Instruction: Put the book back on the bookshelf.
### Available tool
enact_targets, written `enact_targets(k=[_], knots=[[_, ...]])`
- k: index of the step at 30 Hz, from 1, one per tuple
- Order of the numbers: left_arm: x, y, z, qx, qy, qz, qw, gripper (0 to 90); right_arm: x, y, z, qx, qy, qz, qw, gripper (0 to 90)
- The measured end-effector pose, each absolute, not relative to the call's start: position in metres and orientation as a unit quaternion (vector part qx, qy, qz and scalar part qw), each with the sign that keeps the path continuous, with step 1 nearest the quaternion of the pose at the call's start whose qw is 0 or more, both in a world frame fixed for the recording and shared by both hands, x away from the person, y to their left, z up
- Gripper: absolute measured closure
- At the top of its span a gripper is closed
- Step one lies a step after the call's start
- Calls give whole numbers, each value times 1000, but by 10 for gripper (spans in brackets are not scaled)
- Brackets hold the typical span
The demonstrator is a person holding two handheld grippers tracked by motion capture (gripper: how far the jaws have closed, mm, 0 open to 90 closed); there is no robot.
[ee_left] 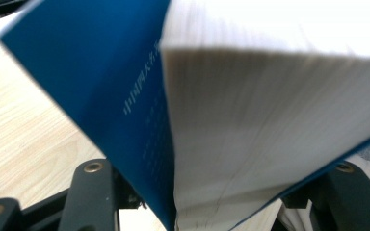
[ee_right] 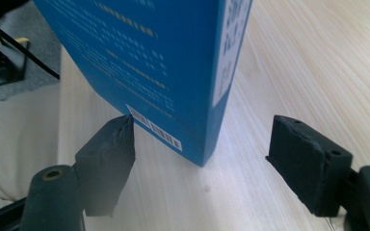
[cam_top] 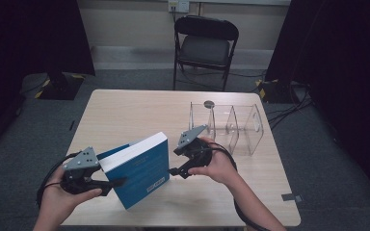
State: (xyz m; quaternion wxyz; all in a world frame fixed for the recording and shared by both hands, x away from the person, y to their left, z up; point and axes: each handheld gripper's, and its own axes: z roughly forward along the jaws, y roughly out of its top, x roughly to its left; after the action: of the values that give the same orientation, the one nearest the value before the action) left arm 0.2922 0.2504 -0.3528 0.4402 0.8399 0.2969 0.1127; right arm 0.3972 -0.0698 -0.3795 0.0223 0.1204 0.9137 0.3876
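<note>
A pale wooden surface [cam_top: 125,110] stands on grey carpet in a dim room, with a black chair [cam_top: 205,45] behind its far edge. A clear divider [cam_top: 231,126] sits far right, well apart from the work. The blue book [cam_top: 142,169] stands tilted near the front edge. The left hand-held gripper [cam_top: 118,183] grasps its lower left corner, with cover and pages between the jaws. The right hand-held gripper [cam_top: 173,171] is released, with the book's spine corner [ee_right: 207,149] between its spread pads, not pressed. The far left of the surface lies bare.
</note>
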Motion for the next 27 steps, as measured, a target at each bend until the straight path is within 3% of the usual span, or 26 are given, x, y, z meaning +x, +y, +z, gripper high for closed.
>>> enact_targets(k=[27], knots=[[289, 258, -373, 832, 315, 105, 445, 362, 407, -50, -345, 93, 926, 367, 16, 253]])
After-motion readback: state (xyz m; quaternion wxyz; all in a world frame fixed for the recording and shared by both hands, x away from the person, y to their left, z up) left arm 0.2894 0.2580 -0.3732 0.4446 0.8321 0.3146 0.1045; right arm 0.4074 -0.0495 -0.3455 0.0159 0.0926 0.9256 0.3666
